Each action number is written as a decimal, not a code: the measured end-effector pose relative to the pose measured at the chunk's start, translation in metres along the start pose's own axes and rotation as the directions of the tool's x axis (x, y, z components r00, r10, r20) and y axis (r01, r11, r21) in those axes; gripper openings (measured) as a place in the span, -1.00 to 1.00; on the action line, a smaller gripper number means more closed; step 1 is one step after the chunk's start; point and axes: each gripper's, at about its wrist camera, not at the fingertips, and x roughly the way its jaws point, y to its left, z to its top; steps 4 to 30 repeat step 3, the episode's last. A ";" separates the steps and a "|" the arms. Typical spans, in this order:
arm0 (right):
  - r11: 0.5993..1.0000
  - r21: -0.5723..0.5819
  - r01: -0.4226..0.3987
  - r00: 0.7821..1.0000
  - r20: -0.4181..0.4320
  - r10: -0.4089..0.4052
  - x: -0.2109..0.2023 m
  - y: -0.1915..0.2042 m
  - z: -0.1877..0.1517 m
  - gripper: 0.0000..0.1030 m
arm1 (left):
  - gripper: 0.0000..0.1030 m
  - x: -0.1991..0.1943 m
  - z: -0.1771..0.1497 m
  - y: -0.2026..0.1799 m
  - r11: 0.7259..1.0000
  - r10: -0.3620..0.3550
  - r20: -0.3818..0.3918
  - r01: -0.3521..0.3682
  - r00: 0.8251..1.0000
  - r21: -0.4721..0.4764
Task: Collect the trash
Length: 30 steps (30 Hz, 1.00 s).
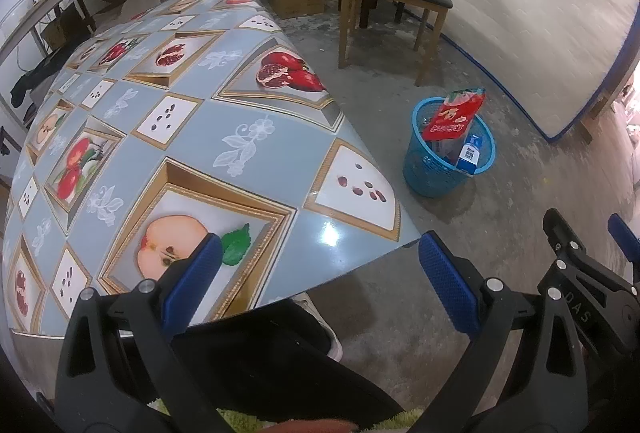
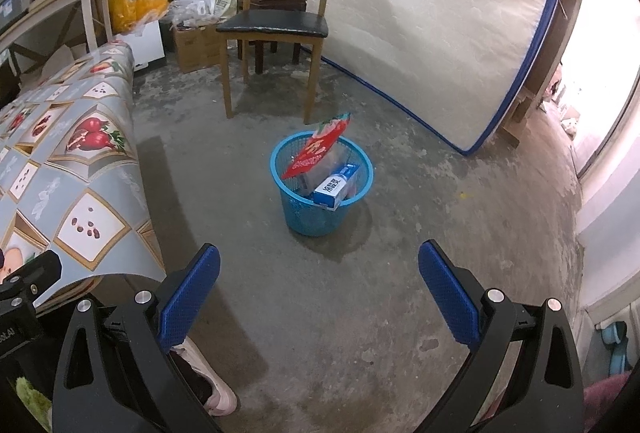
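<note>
Floor basket [image 2: 322,189] beyond spread fingers [image 2: 190,297]

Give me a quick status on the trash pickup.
Left gripper and right gripper open, empty. Red packet and blue-white box in blue basket. Floor path unobstructed.

Both are wide open and holding nothing, the left hand-held gripper [image 1: 320,265] with its blue pads [image 1: 448,285] spread apart, the right hand-held gripper [image 2: 320,273] just beside it, angled down.
</note>
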 end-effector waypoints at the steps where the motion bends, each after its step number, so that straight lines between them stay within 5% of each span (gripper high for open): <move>1: 1.000 0.000 0.002 1.000 0.000 -0.002 0.000 -0.001 0.000 0.88 | 0.84 0.000 0.000 0.000 1.000 -0.001 0.000 0.001 1.000 0.001; 30: 1.000 0.002 0.003 1.000 0.001 -0.003 0.000 -0.003 -0.001 0.88 | 0.84 0.000 0.000 -0.001 1.000 -0.003 0.000 0.003 1.000 0.003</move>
